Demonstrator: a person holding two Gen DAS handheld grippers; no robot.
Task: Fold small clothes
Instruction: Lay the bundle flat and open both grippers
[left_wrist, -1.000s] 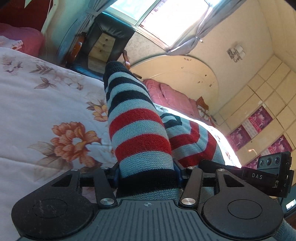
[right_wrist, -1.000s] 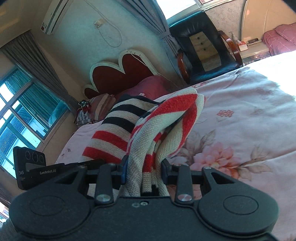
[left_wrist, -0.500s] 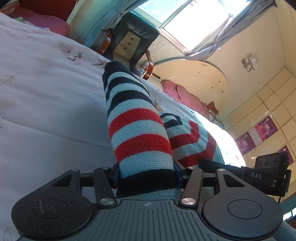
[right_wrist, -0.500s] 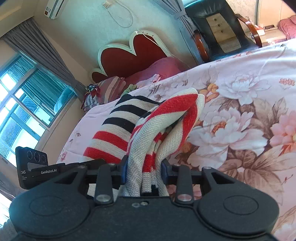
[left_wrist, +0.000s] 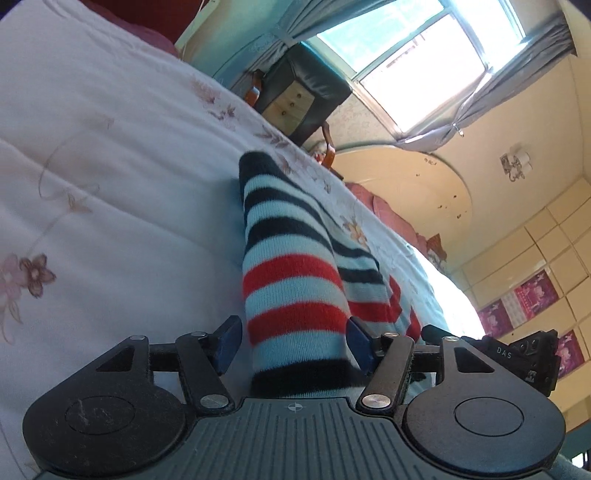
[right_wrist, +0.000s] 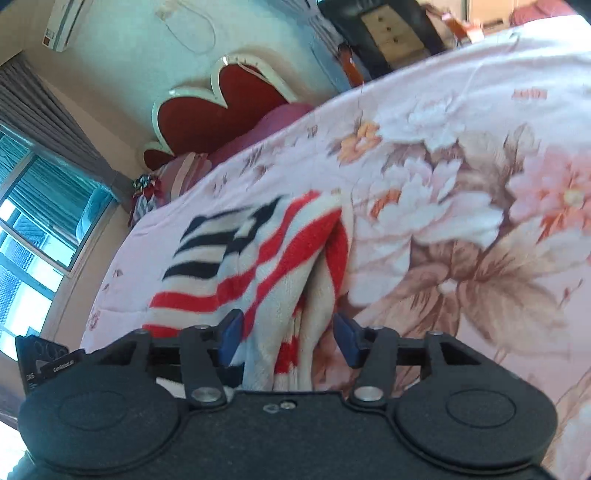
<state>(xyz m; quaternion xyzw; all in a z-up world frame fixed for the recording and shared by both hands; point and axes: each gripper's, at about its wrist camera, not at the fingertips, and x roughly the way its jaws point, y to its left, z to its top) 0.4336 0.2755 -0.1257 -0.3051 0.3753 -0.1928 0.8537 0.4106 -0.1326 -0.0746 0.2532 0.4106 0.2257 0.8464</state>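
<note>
Sunlight pours through the big window, grey curtains tied back on either side. Just below it stands a black leather armchair, right against the floral bedspread. Left of the armchair, a red heart-shaped headboard backs onto the pale wall, an air conditioner mounted high above it.

The left gripper points down at the bed, its jaws just opening; the right pad touches the sweater, the left stands clear. The right gripper, also tilted bedward, has just opened, both pads off the cloth.
</note>
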